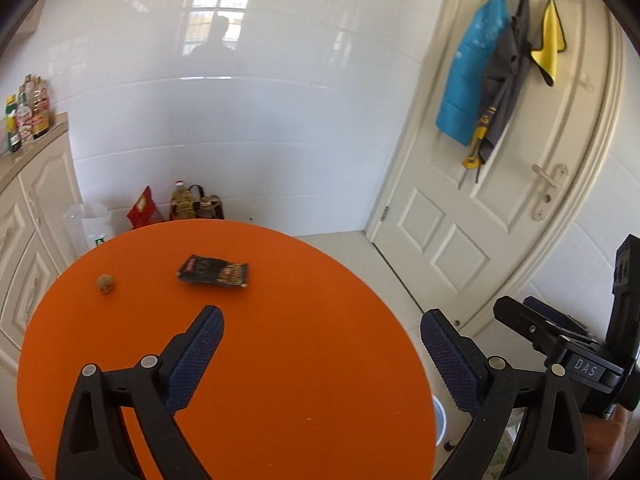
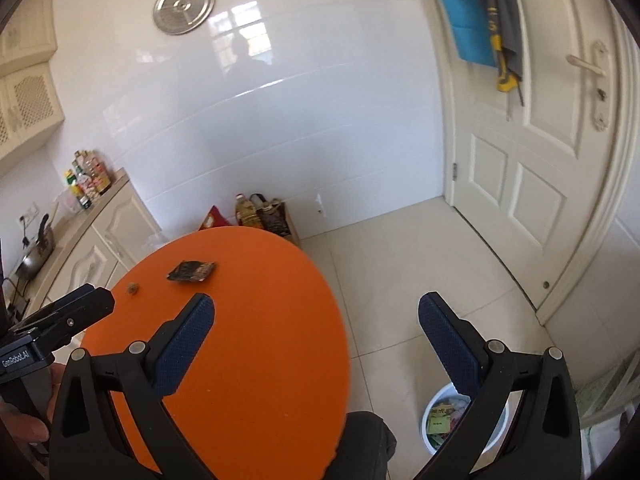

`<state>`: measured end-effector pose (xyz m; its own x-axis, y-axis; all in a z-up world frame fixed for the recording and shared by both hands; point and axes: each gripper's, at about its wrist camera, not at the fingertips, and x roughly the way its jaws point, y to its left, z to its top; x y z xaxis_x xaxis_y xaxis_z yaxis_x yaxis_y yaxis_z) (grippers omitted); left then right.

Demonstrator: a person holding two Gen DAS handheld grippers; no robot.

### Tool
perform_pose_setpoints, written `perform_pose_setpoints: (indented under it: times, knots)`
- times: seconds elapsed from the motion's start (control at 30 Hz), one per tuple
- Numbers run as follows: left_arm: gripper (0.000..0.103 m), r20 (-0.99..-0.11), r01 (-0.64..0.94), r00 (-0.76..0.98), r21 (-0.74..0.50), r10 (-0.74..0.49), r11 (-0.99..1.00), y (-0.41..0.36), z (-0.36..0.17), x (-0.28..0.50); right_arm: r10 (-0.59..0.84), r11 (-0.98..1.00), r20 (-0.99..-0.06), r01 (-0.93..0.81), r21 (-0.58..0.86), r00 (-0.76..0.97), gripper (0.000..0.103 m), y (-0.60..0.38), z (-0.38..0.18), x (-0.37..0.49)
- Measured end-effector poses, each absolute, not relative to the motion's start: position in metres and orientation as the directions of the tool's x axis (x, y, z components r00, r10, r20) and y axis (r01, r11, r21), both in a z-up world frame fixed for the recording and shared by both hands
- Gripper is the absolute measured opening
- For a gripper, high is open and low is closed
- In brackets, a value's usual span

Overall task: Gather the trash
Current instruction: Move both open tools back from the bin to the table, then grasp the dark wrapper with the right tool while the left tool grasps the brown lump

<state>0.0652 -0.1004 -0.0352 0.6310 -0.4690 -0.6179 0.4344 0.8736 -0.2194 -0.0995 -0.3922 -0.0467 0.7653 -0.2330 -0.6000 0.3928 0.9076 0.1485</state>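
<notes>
Trash lies far on the round, smooth orange tabletop (image 1: pixel 280 360): a crumpled dark foil wrapper (image 1: pixel 213 271) and, left of it, a small brown crumb ball (image 1: pixel 106 282). Left gripper (image 1: pixel 320 344) and right gripper (image 2: pixel 316 332) hover spread, holding nothing. A round white bin (image 2: pixel 430 432) of scraps sits on the tiled floor, right.

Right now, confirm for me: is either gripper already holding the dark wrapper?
No, the dark wrapper lies on the orange table, and both the left gripper and right gripper are open.
</notes>
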Motion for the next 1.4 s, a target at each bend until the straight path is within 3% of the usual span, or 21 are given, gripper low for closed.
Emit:
perform_pose_setpoints:
  times: [0.27,0.57,1.0,1.23,1.33,1.4]
  knots:
    - [0.101,-0.575,0.264,0.755,-0.174,-0.316,0.949,-0.008,-0.031,0.015,-0.093,0.976,-0.586,0.191,0.108,0.805,0.103,-0.318,-0.041,-0.04]
    - [0.102,-0.586,0.138,0.794,-0.088,-0.163,0.987,0.009,-0.042,-0.019,0.01,0.999,-0.615,0.024,0.048,0.789,0.103,-0.264,-0.054,0.028]
    - [0.102,-0.73,0.072,0.677,-0.06,-0.094,0.996,-0.051,-0.101,0.138,-0.045,0.996,-0.787,-0.037,-0.086,0.615,0.103,-0.273,-0.16,0.144]
    - [0.101,-0.785,0.125,0.611,-0.035,-0.105,0.992,-0.072,-0.139,0.241,-0.043,0.989,-0.823,-0.093,-0.115,0.566,0.103,-0.278,-0.206,0.193]
    - [0.099,-0.8,0.16,0.587,-0.036,-0.125,0.986,-0.073,-0.155,0.278,0.0,0.99,-0.837,-0.116,-0.076,0.548,0.1,-0.281,-0.214,0.208]
    - [0.092,-0.81,0.182,0.567,-0.053,-0.149,0.982,-0.069,-0.166,0.298,-0.008,0.987,-0.834,-0.127,-0.094,0.552,0.095,-0.28,-0.215,0.214]
